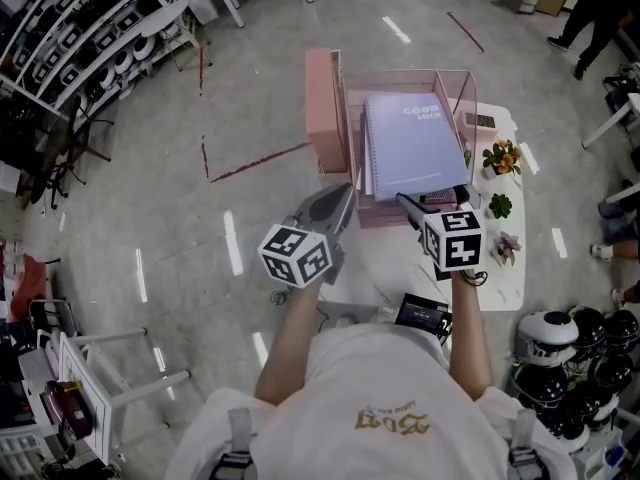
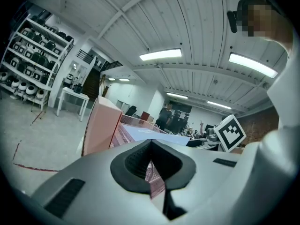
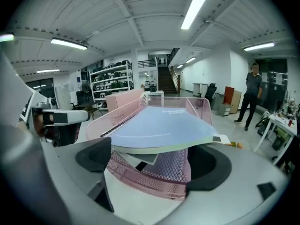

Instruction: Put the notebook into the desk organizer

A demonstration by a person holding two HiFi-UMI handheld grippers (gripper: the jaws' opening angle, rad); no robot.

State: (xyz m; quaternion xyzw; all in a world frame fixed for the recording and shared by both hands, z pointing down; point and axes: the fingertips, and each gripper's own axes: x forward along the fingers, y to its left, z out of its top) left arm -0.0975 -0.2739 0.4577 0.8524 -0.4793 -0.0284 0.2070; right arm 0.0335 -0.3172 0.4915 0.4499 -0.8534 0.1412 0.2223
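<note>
A lavender notebook (image 1: 415, 143) lies flat on top of the pink mesh desk organizer (image 1: 325, 118), its near edge sticking out past the front rim. My right gripper (image 1: 420, 206) is just in front of that edge, open. In the right gripper view the notebook (image 3: 159, 125) rests on the mesh tray (image 3: 154, 175) between and beyond the wide-apart jaws, and neither jaw touches it. My left gripper (image 1: 338, 200) is at the organizer's front left corner, shut on nothing. The left gripper view shows the pink side wall (image 2: 101, 125) and the notebook (image 2: 154, 134) beyond the closed jaws.
The organizer stands on a white table (image 1: 500, 278) with small flower pots (image 1: 501, 156), a green plant (image 1: 499, 206) and a black device (image 1: 425, 313). Helmets (image 1: 570, 343) sit at lower right. A person (image 3: 251, 93) stands far behind. Shelving fills the far left.
</note>
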